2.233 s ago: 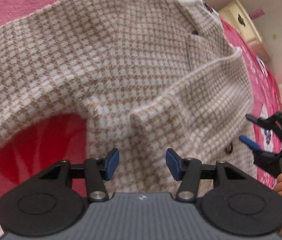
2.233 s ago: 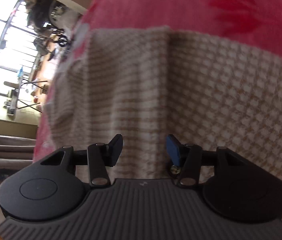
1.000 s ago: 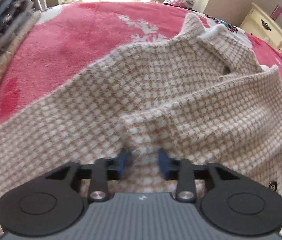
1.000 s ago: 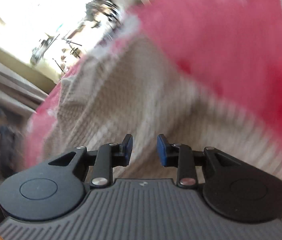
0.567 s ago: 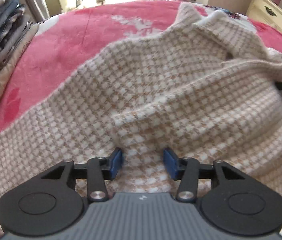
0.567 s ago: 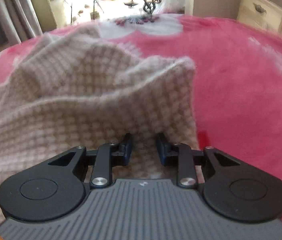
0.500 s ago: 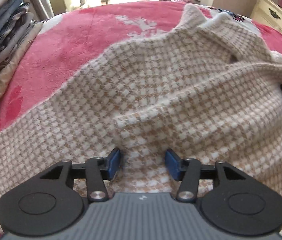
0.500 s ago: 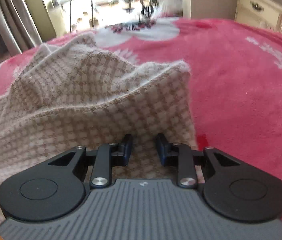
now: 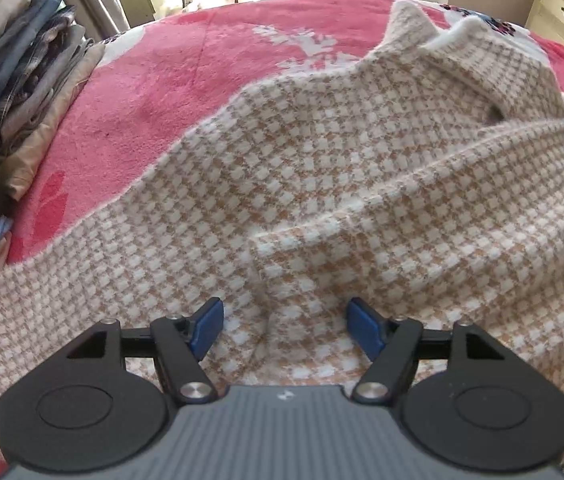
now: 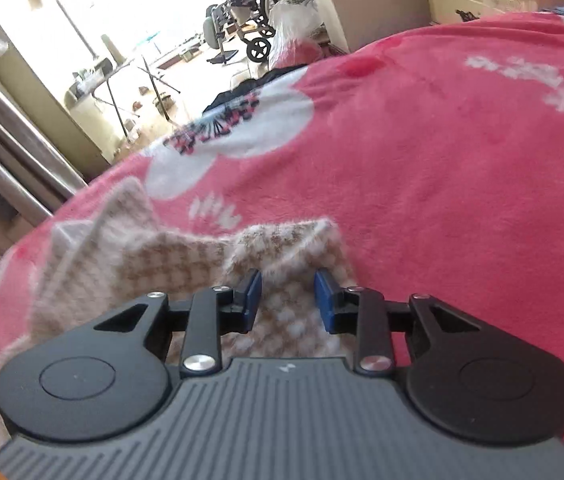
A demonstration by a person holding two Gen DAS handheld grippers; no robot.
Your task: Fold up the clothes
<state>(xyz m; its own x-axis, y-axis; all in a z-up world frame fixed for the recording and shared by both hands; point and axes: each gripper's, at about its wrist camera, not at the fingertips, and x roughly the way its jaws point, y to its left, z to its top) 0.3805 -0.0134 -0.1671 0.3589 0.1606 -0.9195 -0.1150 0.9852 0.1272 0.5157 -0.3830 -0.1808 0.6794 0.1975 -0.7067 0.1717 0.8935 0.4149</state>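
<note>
Here's the left gripper (image 9: 284, 322), jaws spread wide apart, nothing pinched, hanging just over the checked jacket (image 9: 322, 184) that lies spread on the pink blanket (image 9: 154, 92). Right ahead of its fingertips, a folded flap of the same cloth sits doubled over the body, its corner almost between the blue pads (image 9: 207, 322). Over to the right gripper (image 10: 287, 300): jaws parted too, a bit narrower, straddling the jacket's far corner where it ends against bare blanket, and cloth sits between the pads with no bite on it. So the fold looks laid and let go (a judgement, mind). To do this step well: lift both tools straight up and back, so the fuzzy knit doesn't snag a pad and drag the flap open. Then check the edges line up before the next grab. Off to the left tool's left, a stack of clothes (image 9: 14, 92) waits.
</note>
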